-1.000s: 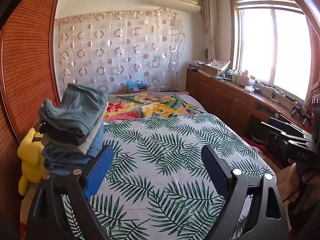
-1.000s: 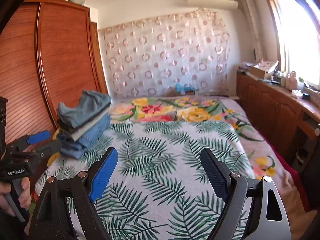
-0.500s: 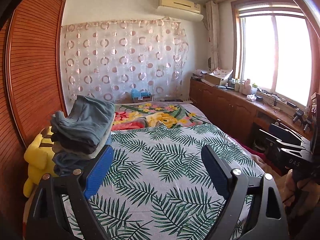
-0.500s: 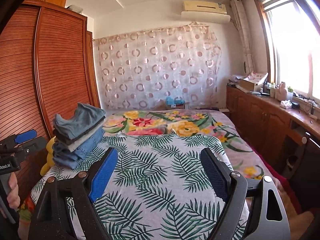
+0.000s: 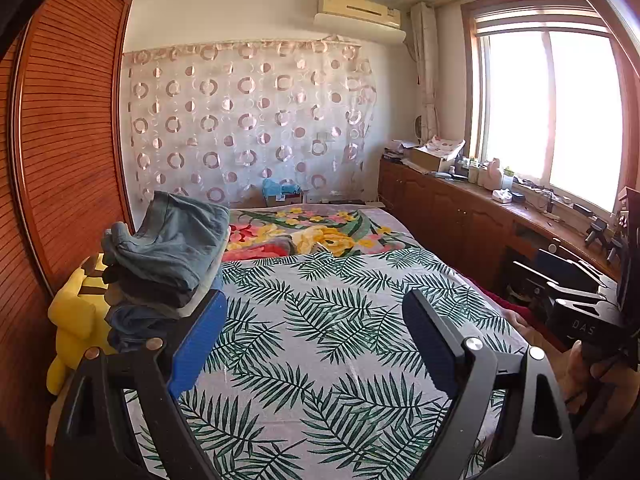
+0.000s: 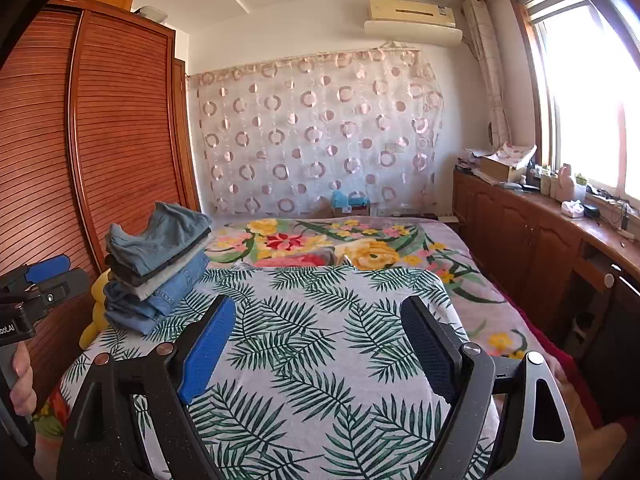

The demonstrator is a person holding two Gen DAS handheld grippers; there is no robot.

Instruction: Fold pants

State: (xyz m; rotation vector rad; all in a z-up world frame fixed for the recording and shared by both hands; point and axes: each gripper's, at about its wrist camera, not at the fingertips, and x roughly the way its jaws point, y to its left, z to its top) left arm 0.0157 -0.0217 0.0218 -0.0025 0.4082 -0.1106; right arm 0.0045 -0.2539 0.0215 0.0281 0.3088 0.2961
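my left tongs [image 5: 312, 328]: blue pad and black pad spread wide, nothing between them, touching nothing. they hang above the grey bedspread printed with green palm leaves [image 5: 320, 320], pointing a little downward over the bed.

my right tongs [image 6: 316, 332]: same stance, pads spread wide, empty, also over the palm-leaf spread and clear of it.

stack of folded pants [image 5: 168, 256] sits at the left edge of the bed, near the slatted red-brown wooden wardrobe [image 5: 68, 140]. top piece grey-blue denim, a dark piece under it, pale and mid-blue denim lower down. seen from the right camera the stack [image 6: 156, 268] leans slightly, its layers uneven. just beside it on the wardrobe side, a yellow plush toy [image 5: 76, 312], partly hidden by the stack.

neither tongs touches the stack; the left one is nearer to it.

beyond the palm spread, a floral blanket in red and yellow [image 5: 304, 232] covers the far part of the bed.

each hand shows at the edge of the other's camera, gripping its handle.
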